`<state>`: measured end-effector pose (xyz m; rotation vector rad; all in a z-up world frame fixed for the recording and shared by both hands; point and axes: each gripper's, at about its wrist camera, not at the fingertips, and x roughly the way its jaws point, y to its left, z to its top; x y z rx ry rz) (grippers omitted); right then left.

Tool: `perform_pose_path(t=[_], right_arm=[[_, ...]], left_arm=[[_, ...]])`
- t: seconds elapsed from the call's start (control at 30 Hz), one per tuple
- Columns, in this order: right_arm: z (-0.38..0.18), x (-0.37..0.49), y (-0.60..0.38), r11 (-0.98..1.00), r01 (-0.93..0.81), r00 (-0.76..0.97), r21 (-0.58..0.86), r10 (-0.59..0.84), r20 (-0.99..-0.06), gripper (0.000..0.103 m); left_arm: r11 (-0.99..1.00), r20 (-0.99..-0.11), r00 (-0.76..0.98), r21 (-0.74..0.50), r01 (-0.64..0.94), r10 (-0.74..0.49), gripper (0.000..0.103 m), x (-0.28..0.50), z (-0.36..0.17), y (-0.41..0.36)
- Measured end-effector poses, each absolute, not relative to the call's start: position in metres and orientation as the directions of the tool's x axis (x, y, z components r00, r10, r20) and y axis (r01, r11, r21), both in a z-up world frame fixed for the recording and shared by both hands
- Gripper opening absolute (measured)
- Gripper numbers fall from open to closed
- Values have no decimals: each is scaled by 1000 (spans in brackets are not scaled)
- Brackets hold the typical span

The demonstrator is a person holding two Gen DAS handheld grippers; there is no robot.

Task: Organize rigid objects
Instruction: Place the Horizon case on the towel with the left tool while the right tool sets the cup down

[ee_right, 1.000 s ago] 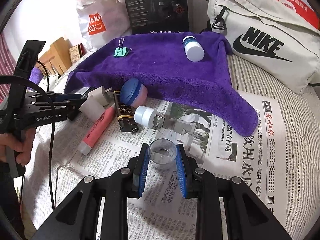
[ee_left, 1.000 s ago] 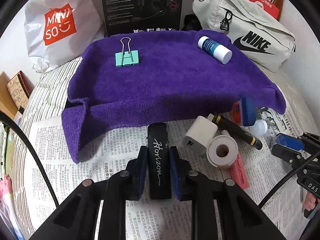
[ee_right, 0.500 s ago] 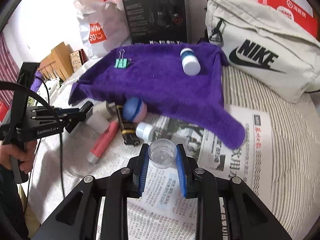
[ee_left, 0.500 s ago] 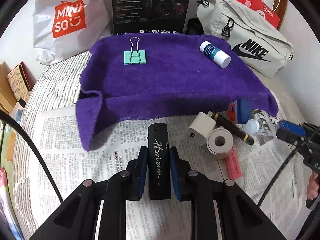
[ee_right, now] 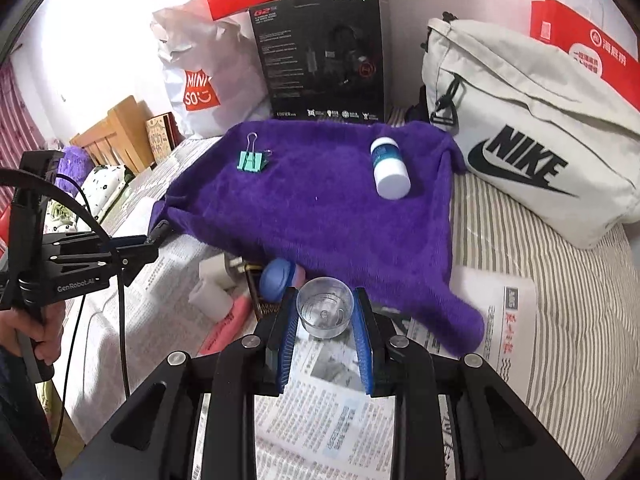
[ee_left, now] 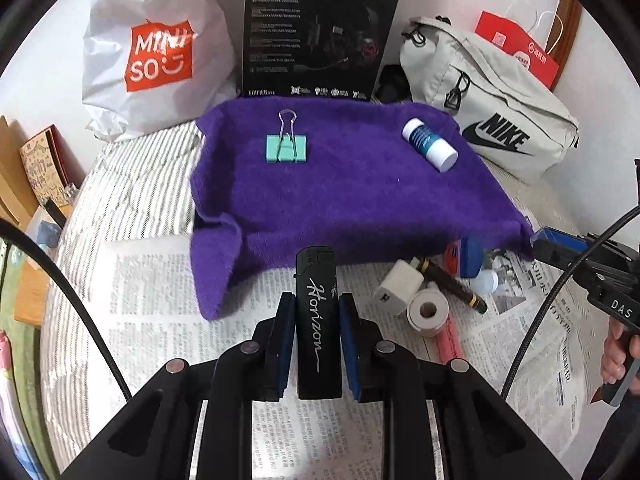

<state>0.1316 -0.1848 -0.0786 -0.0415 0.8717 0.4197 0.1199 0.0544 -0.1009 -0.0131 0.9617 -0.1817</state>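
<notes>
Purple towel (ee_left: 344, 188): spread on the bed, ahead of both grippers; clip (ee_left: 286, 148) at its far left, bottle (ee_left: 430, 150) lying at its far right.
Left gripper (ee_left: 316, 344): fingers clamped on a black lighter (ee_left: 318, 320), clear of the newspaper (ee_left: 160, 304).
Lighter axis: runs along the fingers, head pointing at the towel's near edge.
Right gripper (ee_right: 325, 320): fingers clamped on a clear cap (ee_right: 325, 308), open side up, over the towel's near edge.
Leftovers: plug (ee_left: 398, 286), tape roll (ee_left: 428, 312), pen (ee_left: 452, 284), jar (ee_left: 466, 258) bunched on the newspaper between the two grippers.
Key relation: open towel lies straight ahead and below both loads; right gripper looks nearer to it.
Judged step: carrying both to the towel.
</notes>
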Motion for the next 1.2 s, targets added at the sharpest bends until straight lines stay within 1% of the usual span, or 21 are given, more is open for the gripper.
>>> perform_pose_path(t=[0.27, 0.53, 0.9, 1.1, 1.2], right_arm=[[-68, 154, -185, 923, -362, 580, 130, 333, -744, 27], [-67, 188, -184, 932, -346, 583, 110, 305, -753, 27], [-104, 247, -184, 947, -309, 544, 89, 253, -800, 27], [-119, 266, -181, 946, -314, 526, 80, 244, -815, 27], [-127, 273, -178, 948, -314, 524, 54, 221, -822, 27]], left_arm=[[986, -800, 579, -96, 139, -159, 21, 139, -83, 65], [987, -801, 578, -98, 128, -154, 21, 167, -78, 73], [987, -819, 553, -97, 132, -154, 21, 214, -93, 79], [986, -828, 538, -108, 128, -160, 21, 231, -102, 82], [986, -832, 531, -110, 123, -159, 21, 237, -106, 83]])
